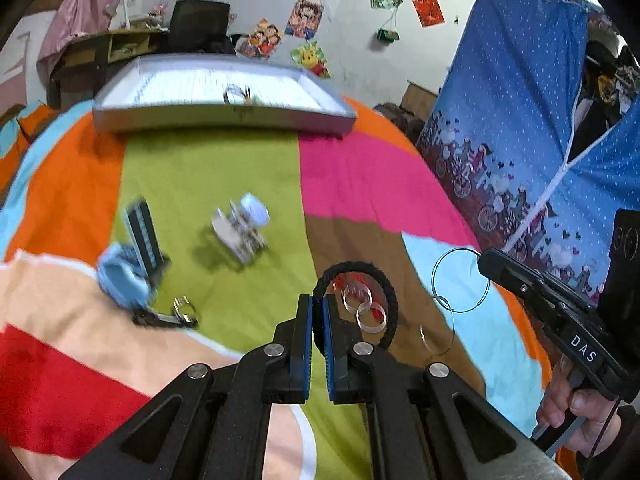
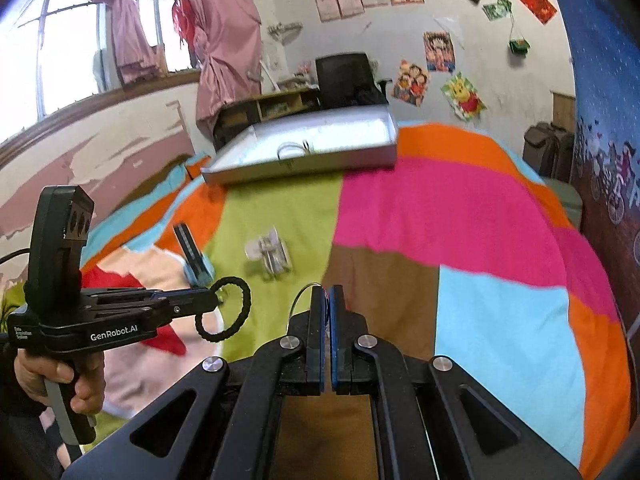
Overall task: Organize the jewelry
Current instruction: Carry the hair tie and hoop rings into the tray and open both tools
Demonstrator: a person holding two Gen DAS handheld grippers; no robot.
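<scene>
My left gripper (image 1: 318, 304) is shut on a black braided bracelet (image 1: 390, 300) and holds it above the striped cloth; it also shows in the right wrist view (image 2: 236, 316). My right gripper (image 2: 329, 294) is shut on a thin wire hoop (image 1: 460, 280), seen at its tip in the left wrist view. Silver rings (image 1: 366, 308) lie on the cloth below. A grey tray (image 1: 224, 120) with a small piece of jewelry (image 1: 238, 94) in it stands at the far edge.
On the green stripe lie a pale hair clip cluster (image 1: 244, 226), a blue item with a dark comb (image 1: 132, 256) and a silver ring (image 1: 184, 308). A blue fabric wardrobe (image 1: 540, 120) stands at the right. A desk and chair (image 2: 344, 76) stand behind the tray.
</scene>
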